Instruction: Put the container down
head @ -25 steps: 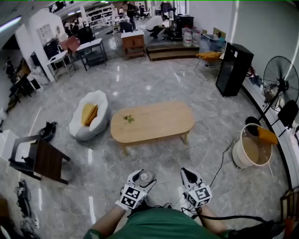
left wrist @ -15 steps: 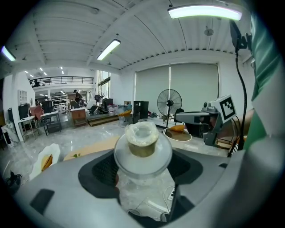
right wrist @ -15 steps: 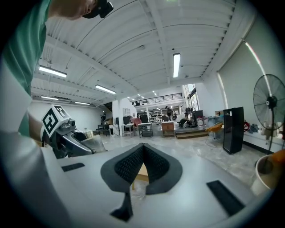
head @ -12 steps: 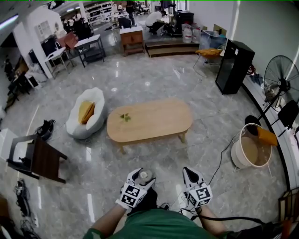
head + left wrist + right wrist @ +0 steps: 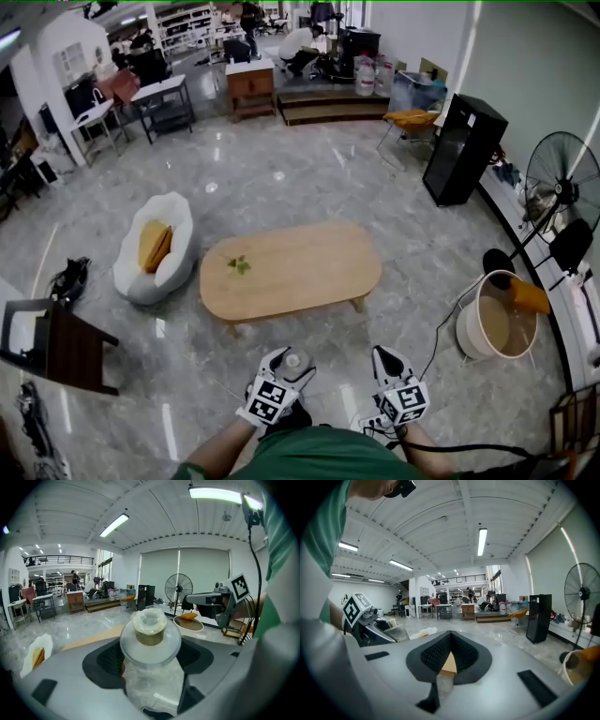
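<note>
Left gripper (image 5: pixel 285 364): jaws clamped on clear lidded container (image 5: pixel 150 641), which fills gap between them, off the floor. Right gripper (image 5: pixel 387 362): jaws pressed together, nothing between. Wooden table (image 5: pixel 291 267) ahead of both jaw pairs, well apart.

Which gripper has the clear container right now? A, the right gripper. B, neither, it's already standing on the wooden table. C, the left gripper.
C: in the left gripper view the clear container sits clamped between the jaws of the left gripper, while the right gripper is shut on nothing and the wooden table bears only a small green thing.
</note>
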Available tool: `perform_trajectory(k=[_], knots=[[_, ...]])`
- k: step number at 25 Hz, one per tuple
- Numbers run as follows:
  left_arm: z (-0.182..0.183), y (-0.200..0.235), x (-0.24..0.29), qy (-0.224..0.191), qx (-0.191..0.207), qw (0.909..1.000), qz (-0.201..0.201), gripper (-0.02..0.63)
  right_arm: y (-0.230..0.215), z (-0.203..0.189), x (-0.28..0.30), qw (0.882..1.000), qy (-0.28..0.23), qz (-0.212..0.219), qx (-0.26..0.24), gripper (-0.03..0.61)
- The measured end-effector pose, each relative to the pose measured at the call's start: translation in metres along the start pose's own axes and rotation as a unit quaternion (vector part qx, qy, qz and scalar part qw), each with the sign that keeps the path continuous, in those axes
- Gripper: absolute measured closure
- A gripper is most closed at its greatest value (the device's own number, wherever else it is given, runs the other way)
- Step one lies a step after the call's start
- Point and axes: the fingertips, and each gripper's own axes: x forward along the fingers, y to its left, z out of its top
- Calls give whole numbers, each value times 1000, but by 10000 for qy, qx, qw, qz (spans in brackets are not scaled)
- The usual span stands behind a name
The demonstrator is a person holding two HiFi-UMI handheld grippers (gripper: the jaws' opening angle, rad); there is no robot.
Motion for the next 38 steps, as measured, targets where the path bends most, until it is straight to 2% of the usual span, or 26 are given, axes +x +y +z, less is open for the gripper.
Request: perform_trajectory(k=[8,14,19,28,33,36,38], knots=[[30,88,41,-58,66,9999,-109,275,-18,29,91,9997,-11,-241,-55,565],[45,131,63,-12,46,10000,4,275,-32,50,141,9997,-58,-117,-201,565],[48,160,91,85,-19,9998,200,275,-51,43,186,9998,-28,120,-125,565],[77,208,190,275,-259,9974,616,275,-137,47,287,9971,-61,740,-176,565],[94,234,252,377,-248,9958,800,275,-197,55,332,9959,12,880,-215,565],[121,261,291,277,-49,9941,1050,275,-235,61,363,9949,-67,963,-289,565],[127,259,303,396,-132,9923,1170,275,-252,63,366,9938,62,1083,-253,565]])
